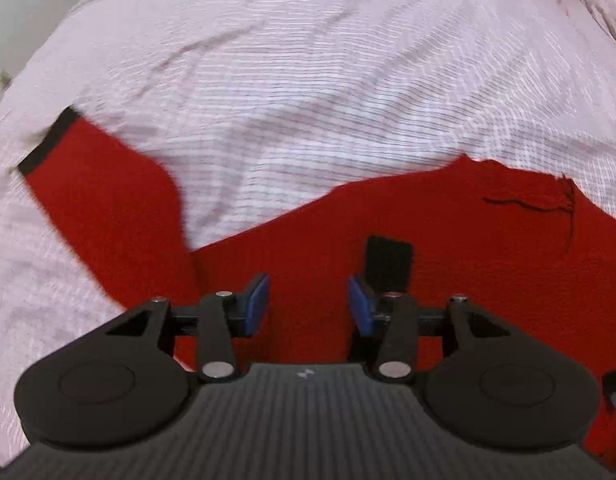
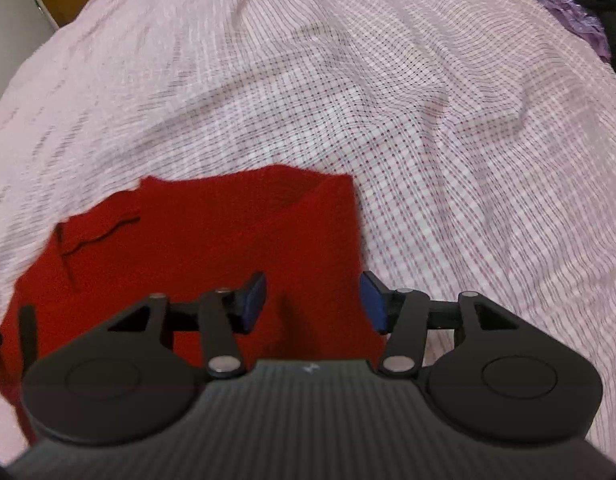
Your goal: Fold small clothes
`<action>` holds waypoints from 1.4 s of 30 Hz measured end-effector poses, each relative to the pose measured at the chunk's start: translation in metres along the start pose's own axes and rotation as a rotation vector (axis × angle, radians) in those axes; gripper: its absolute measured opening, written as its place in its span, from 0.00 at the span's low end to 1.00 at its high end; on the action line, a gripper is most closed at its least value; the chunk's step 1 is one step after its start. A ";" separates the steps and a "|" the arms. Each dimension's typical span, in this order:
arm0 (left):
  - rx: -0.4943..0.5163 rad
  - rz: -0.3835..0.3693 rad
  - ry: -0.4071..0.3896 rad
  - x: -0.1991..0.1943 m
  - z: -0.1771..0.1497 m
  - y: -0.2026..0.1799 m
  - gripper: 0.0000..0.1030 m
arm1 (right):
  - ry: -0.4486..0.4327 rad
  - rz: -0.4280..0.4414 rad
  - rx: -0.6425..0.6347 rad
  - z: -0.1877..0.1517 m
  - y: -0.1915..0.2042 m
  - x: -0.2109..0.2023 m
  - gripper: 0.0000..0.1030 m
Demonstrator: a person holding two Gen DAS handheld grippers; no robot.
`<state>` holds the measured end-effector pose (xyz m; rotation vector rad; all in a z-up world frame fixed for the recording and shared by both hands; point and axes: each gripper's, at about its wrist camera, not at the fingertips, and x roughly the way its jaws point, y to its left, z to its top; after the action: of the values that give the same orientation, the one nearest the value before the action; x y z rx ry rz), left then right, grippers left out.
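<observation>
Two grippers hang over a red knitted garment (image 1: pixel 448 240) spread on a checked pink-and-white bedsheet (image 1: pixel 308 80). In the left wrist view the left gripper (image 1: pixel 308 304) points steeply down with its blue pads (image 1: pixel 256 304) standing partly apart, only red knit showing in the gap between them and nothing pinched there; whether the pads touch the cloth below cannot be told. A sleeve (image 1: pixel 107 208) of the garment runs up and to the left from the body, ending in a black cuff (image 1: pixel 47 142) that lies on the sheet. A second black cuff (image 1: pixel 390 262) rests on the red body just beyond the right-hand pad. A loose dark thread (image 1: pixel 528 204) lies on the knit toward the upper right. In the right wrist view the right gripper (image 2: pixel 314 302) also has its jaws partly apart: the left pad (image 2: pixel 255 302) sits above the red fabric, the right pad (image 2: pixel 374 302) beside the garment's right edge, over the sheet, and that edge runs through the gap ungripped. The knit shows a folded corner (image 2: pixel 324 196) ahead of the fingers, and the same thread appears at the left (image 2: pixel 103 236). Purple cloth (image 2: pixel 568 12) lies at the far upper right
</observation>
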<state>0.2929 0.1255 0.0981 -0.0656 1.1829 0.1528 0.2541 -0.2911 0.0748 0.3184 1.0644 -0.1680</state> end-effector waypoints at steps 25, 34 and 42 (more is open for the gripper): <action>-0.213 0.011 0.034 -0.063 -0.027 0.186 0.60 | 0.023 0.029 -0.049 -0.080 0.152 -0.096 0.61; -0.256 0.082 0.024 -0.009 0.001 0.241 0.66 | 0.019 0.004 -0.016 -0.105 0.170 -0.116 0.61; -0.424 0.091 0.024 0.030 0.019 0.252 0.66 | 0.097 0.001 -0.113 -0.116 0.153 -0.095 0.61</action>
<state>0.2823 0.3789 0.0850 -0.3869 1.1617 0.4823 0.1560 -0.1095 0.1337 0.2271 1.1651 -0.0923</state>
